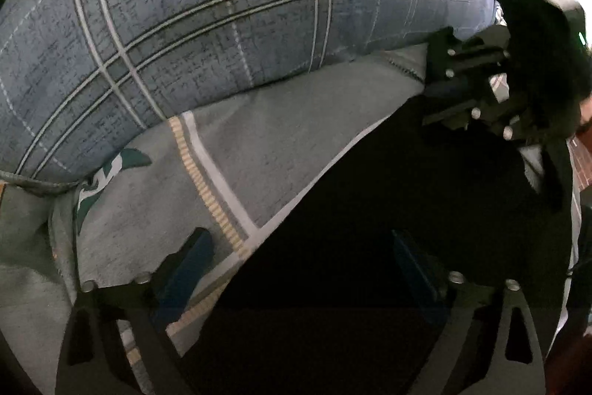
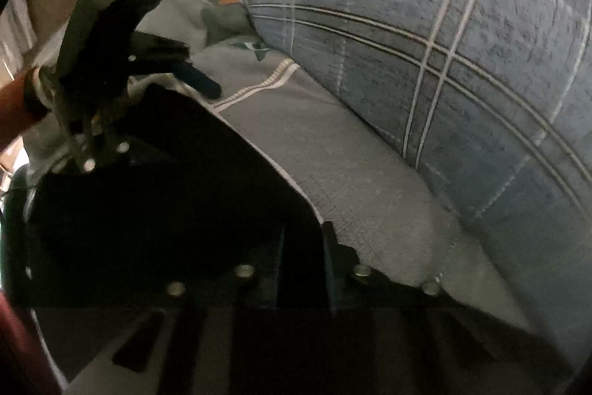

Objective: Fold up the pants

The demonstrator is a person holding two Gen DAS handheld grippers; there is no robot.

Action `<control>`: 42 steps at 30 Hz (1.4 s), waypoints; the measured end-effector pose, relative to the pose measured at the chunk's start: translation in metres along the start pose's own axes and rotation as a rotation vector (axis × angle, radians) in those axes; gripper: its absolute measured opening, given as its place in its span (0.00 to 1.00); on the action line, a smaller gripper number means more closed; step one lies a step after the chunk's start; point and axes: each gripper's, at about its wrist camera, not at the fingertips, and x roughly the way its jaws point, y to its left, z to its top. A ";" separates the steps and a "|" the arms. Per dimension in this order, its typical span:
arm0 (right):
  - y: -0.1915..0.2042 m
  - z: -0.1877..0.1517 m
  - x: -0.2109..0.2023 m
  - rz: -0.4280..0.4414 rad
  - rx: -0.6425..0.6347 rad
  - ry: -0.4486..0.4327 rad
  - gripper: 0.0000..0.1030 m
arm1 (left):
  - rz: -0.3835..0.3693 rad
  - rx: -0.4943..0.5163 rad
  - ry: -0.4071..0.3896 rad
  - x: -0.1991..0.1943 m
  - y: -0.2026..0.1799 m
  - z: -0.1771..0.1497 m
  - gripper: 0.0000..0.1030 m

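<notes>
The dark black fabric pants (image 1: 388,210) lie on a grey printed bedsheet (image 1: 281,121), near a blue plaid pillow (image 1: 222,17). Left gripper (image 1: 299,269) jaws spread apart over the pants' edge; right gripper (image 2: 296,265) jaws clenched on the pants.

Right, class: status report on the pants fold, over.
Left gripper open over pants. Right gripper shut on pants edge. Pillow close behind, not blocking.

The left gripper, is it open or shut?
Open: the left gripper has its blue fingers wide apart over the black pants.
</notes>
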 end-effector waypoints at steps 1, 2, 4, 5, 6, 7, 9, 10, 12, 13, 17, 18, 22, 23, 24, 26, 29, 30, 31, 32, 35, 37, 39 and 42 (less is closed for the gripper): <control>0.006 -0.001 -0.002 -0.032 -0.017 -0.003 0.11 | -0.014 0.008 -0.007 -0.001 -0.003 0.002 0.61; 0.011 -0.003 -0.006 -0.069 -0.021 -0.007 0.09 | -0.019 0.008 -0.021 -0.004 -0.006 0.004 0.44; 0.016 -0.003 -0.016 -0.109 -0.017 -0.029 0.09 | 0.047 -0.001 -0.028 -0.008 -0.012 0.006 0.07; 0.020 -0.004 -0.028 -0.133 -0.012 -0.058 0.09 | 0.061 0.000 -0.030 -0.009 -0.014 0.006 0.06; 0.023 -0.006 -0.040 -0.154 -0.007 -0.083 0.09 | 0.076 0.006 -0.045 -0.014 -0.019 0.005 0.06; 0.029 -0.007 -0.053 -0.180 -0.007 -0.109 0.09 | 0.088 0.015 -0.069 -0.022 -0.026 0.004 0.06; 0.048 -0.013 -0.083 -0.258 -0.025 -0.165 0.08 | 0.088 0.030 -0.131 -0.045 -0.042 0.000 0.06; 0.059 -0.017 -0.094 -0.291 -0.042 -0.185 0.08 | 0.093 0.042 -0.166 -0.059 -0.053 -0.003 0.06; 0.089 -0.030 -0.122 -0.355 -0.070 -0.238 0.08 | 0.108 0.066 -0.217 -0.086 -0.077 -0.015 0.06; 0.108 -0.041 -0.138 -0.373 -0.077 -0.274 0.08 | 0.106 0.080 -0.243 -0.104 -0.093 -0.028 0.06; 0.174 -0.091 -0.168 -0.390 -0.063 -0.345 0.08 | 0.084 0.064 -0.237 -0.128 -0.139 -0.084 0.06; 0.188 -0.105 -0.166 -0.369 -0.034 -0.347 0.08 | 0.077 0.051 -0.223 -0.128 -0.145 -0.095 0.06; 0.228 -0.157 -0.125 -0.315 0.069 -0.246 0.08 | 0.091 0.000 -0.111 -0.094 -0.170 -0.150 0.09; 0.230 -0.162 -0.114 -0.322 0.084 -0.227 0.08 | 0.103 -0.023 -0.091 -0.083 -0.171 -0.157 0.11; 0.231 -0.167 -0.105 -0.328 0.104 -0.219 0.09 | 0.103 -0.046 -0.088 -0.078 -0.169 -0.161 0.11; 0.229 -0.170 -0.104 -0.321 0.163 -0.233 0.14 | 0.089 -0.100 -0.120 -0.074 -0.168 -0.161 0.15; 0.220 -0.165 -0.124 -0.261 0.215 -0.253 0.38 | 0.105 -0.123 -0.154 -0.091 -0.176 -0.163 0.53; 0.215 -0.163 -0.135 -0.243 0.234 -0.276 0.46 | 0.116 -0.121 -0.168 -0.101 -0.174 -0.164 0.58; 0.208 -0.160 -0.145 -0.238 0.254 -0.303 0.58 | 0.124 -0.117 -0.184 -0.113 -0.179 -0.168 0.59; 0.200 -0.159 -0.158 -0.246 0.278 -0.330 0.60 | 0.124 -0.118 -0.193 -0.119 -0.179 -0.168 0.59; 0.156 -0.147 -0.176 -0.304 0.383 -0.358 0.64 | 0.117 -0.151 -0.230 -0.134 -0.181 -0.172 0.65; 0.129 -0.137 -0.172 -0.341 0.458 -0.323 0.69 | 0.110 -0.172 -0.246 -0.136 -0.188 -0.172 0.66; 0.093 -0.123 -0.157 -0.376 0.545 -0.276 0.69 | 0.106 -0.188 -0.255 -0.134 -0.185 -0.170 0.68; 0.052 -0.103 -0.125 -0.384 0.609 -0.200 0.69 | 0.085 -0.226 -0.261 -0.128 -0.180 -0.167 0.68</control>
